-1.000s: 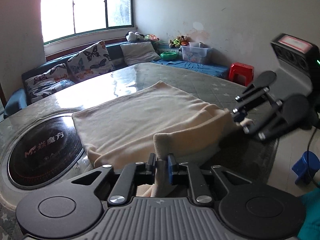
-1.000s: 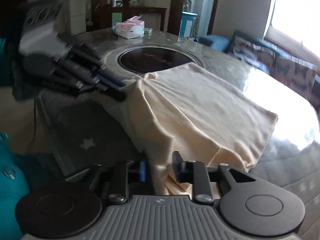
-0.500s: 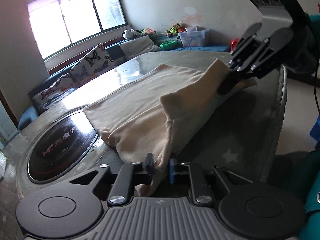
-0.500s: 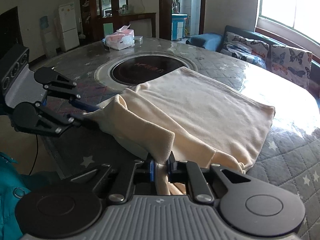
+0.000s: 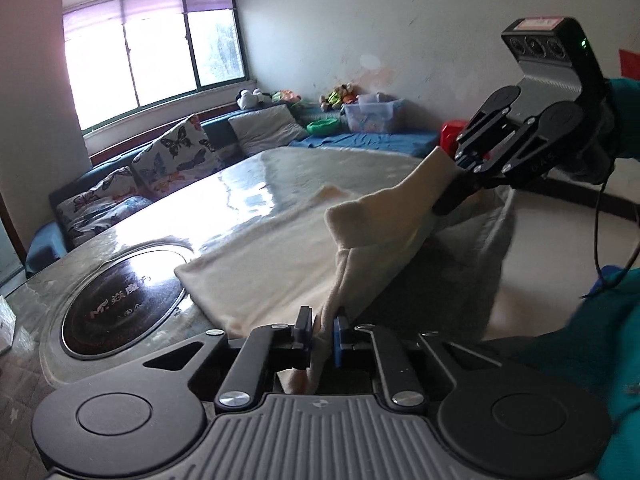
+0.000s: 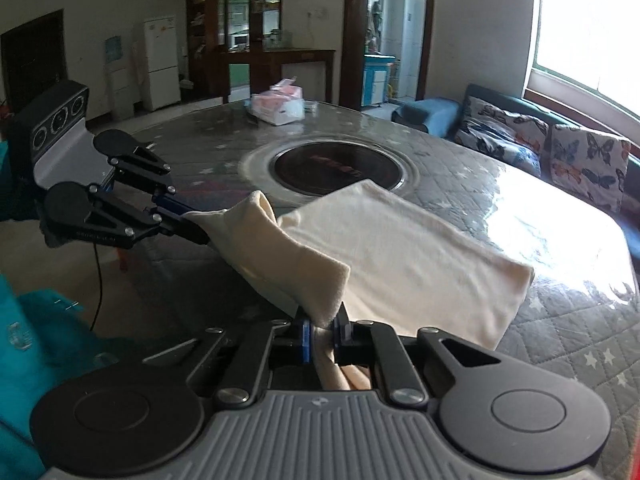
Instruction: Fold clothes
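While gripped, cloth edge (image 5: pixel 384 220) higher.

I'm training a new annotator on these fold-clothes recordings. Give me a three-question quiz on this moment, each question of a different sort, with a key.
1. True or false: the cream fleece garment lies wholly flat on the round quilted table.
2. What does the left gripper have between its jaws?
A. a pink tissue pack
B. the garment's near edge
C. nothing
3. Fill in: the round black glass hotplate sits set into the table's ____.

Key
1. False: both the left gripper and the right gripper hold its near edge raised.
2. B
3. Middle; the garment's far corner reaches its rim.
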Tool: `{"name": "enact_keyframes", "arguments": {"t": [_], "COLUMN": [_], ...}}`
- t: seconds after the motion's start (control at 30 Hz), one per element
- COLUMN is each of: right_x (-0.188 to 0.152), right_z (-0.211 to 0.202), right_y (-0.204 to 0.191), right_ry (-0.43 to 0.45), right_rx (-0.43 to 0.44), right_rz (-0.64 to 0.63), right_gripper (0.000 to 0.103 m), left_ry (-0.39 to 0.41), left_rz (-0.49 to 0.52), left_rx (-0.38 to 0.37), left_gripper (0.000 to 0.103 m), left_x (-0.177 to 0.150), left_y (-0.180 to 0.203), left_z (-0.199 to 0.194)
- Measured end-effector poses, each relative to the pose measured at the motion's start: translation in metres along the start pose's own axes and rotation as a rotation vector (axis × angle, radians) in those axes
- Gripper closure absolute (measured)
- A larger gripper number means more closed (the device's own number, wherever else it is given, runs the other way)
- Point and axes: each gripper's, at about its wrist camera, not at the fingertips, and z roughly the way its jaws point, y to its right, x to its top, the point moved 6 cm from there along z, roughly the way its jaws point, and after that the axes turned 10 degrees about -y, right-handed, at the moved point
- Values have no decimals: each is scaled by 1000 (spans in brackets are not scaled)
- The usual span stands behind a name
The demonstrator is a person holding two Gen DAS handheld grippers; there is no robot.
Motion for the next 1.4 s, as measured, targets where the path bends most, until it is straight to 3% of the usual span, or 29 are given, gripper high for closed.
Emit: {"name": "enact_keyframes", "arguments": {"t": [0.23, 0.5, 0.8, 1.0, 1.07, 1.13, 1.2, 1.33, 1.4], "right_x": [11, 46, 82, 76, 71, 65, 60, 61, 66], "right_z": [-19, 4, 64, 123, 139, 147, 151, 135, 126], "right_y": [-10, 33, 99, 132, 141, 149, 158, 165, 160], "right_ry": [8, 34, -24, -84, -100, -106, -105, -41, -9], "right_rx": [-27, -46, -46, -50, -56, -74, -90, -138, -139], "right_rz": [-26, 0, 36, 143, 189, 237, 288, 350, 344], "right_gripper": [95, 95, 95, 93, 92, 79, 73, 72, 72], "left_ry": [43, 30, -84, -141, -162, -163, -160, -144, -120], "left_rz": [-32, -76, -167, -230, -235, -242, -258, -297, -320], "left_rx": [21, 73, 111, 138, 152, 152, 154, 197, 174], "left_gripper": [92, 92, 92, 92, 90, 88, 86, 86, 86], "left_x": [17, 54, 71, 62, 56, 54, 54, 62, 70], "left_y": [-10, -56, -98, -117, -120, -123, -125, -131, -129], "left_z": [0, 48, 132, 174, 179, 179, 176, 165, 158]}}
